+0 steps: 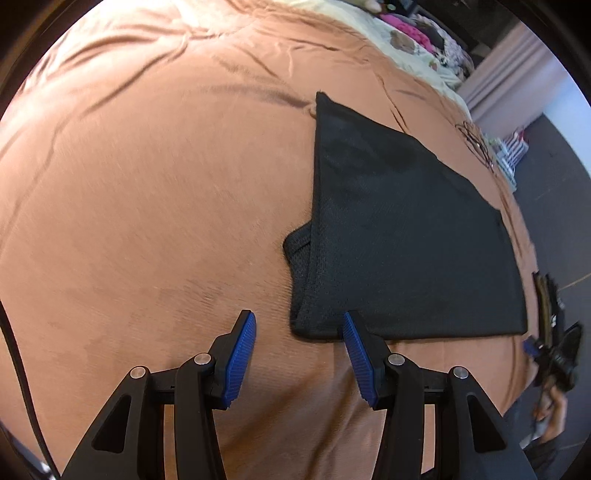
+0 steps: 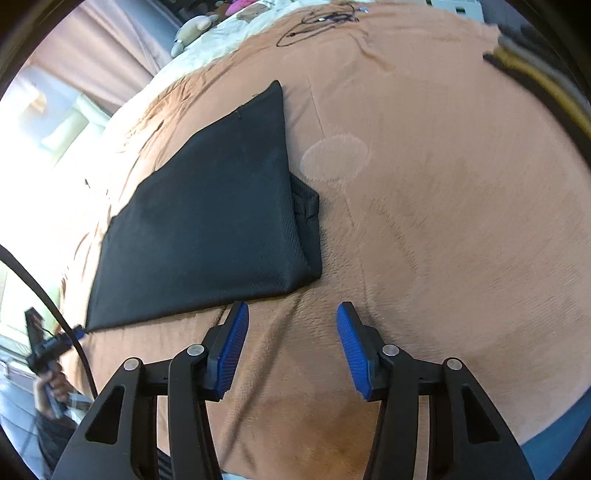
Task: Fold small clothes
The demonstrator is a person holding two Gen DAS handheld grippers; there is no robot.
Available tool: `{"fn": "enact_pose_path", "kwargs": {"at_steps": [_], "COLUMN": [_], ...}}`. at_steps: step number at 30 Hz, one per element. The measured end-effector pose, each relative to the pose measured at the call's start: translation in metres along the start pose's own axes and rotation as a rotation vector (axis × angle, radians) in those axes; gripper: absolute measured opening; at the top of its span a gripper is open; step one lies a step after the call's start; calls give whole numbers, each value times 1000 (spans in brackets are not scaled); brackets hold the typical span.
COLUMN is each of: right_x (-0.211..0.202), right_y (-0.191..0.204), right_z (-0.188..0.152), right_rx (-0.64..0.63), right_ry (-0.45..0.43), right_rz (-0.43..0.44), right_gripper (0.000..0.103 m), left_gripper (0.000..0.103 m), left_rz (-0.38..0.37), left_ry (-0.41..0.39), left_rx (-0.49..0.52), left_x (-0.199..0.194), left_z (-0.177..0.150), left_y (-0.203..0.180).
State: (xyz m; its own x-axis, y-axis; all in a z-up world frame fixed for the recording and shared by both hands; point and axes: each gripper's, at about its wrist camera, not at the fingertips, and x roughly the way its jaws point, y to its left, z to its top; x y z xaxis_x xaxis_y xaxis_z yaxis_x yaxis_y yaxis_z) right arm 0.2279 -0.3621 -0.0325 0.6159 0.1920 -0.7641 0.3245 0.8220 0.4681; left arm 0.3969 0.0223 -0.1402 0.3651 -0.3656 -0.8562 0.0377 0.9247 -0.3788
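Observation:
A black garment (image 1: 402,229) lies folded flat on the brown bedspread (image 1: 147,184); a small folded bit sticks out at its left edge. My left gripper (image 1: 299,325) is open and empty just before the garment's near left corner. In the right wrist view the same garment (image 2: 207,229) lies ahead to the left on the bedspread (image 2: 443,221). My right gripper (image 2: 291,314) is open and empty, just right of the garment's near corner. The other gripper shows at the right edge of the left wrist view (image 1: 554,354) and at the left edge of the right wrist view (image 2: 48,347).
A cream patterned blanket (image 1: 417,40) with a stuffed toy (image 2: 192,29) lies at the bed's far end. A thin black cable (image 2: 317,22) lies on the bedspread beyond the garment. A black cord (image 2: 44,295) crosses the left of the right wrist view. The dark floor (image 1: 554,155) lies past the bed's edge.

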Motion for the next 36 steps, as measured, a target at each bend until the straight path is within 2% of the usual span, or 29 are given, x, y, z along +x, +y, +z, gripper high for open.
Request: {"fn": "enact_pose_path", "kwargs": {"at_steps": [3, 5, 8, 12, 16, 20, 24, 25, 26, 29, 36], "right_x": [7, 12, 17, 25, 32, 33, 36, 35, 34, 28, 10], "right_y": [-8, -14, -23, -29, -31, -34, -34, -35, -35, -29, -15], "right_z": [7, 13, 15, 17, 17, 17, 17, 17, 16, 12, 4], "right_rx": [44, 80, 123, 162, 194, 214, 226, 232, 233, 216, 176], "right_ry": [0, -2, 0, -7, -15, -20, -32, -35, -38, -57, -65], "right_rz": [40, 65, 98, 139, 151, 169, 165, 168, 170, 158, 159], "right_gripper": [43, 37, 36, 36, 29, 28, 13, 7, 4, 2, 2], "left_gripper": [50, 42, 36, 35, 35, 36, 33, 18, 9, 6, 5], "left_rz": [-33, -71, -119, -138, -166, -193, -194, -171, -139, -144, -136], "left_ry": [6, 14, 29, 34, 48, 41, 7, 5, 6, -9, -43], "left_rx": [-38, -78, -145, -163, -192, -224, -244, -243, -238, -237, -212], "left_x": [5, 7, 12, 14, 10, 9, 14, 15, 15, 9, -13], "left_z": [4, 5, 7, 6, 1, -5, -1, 0, 0, -1, -3], "left_y": [2, 8, 14, 12, 13, 17, 19, 17, 17, 19, 28]}}
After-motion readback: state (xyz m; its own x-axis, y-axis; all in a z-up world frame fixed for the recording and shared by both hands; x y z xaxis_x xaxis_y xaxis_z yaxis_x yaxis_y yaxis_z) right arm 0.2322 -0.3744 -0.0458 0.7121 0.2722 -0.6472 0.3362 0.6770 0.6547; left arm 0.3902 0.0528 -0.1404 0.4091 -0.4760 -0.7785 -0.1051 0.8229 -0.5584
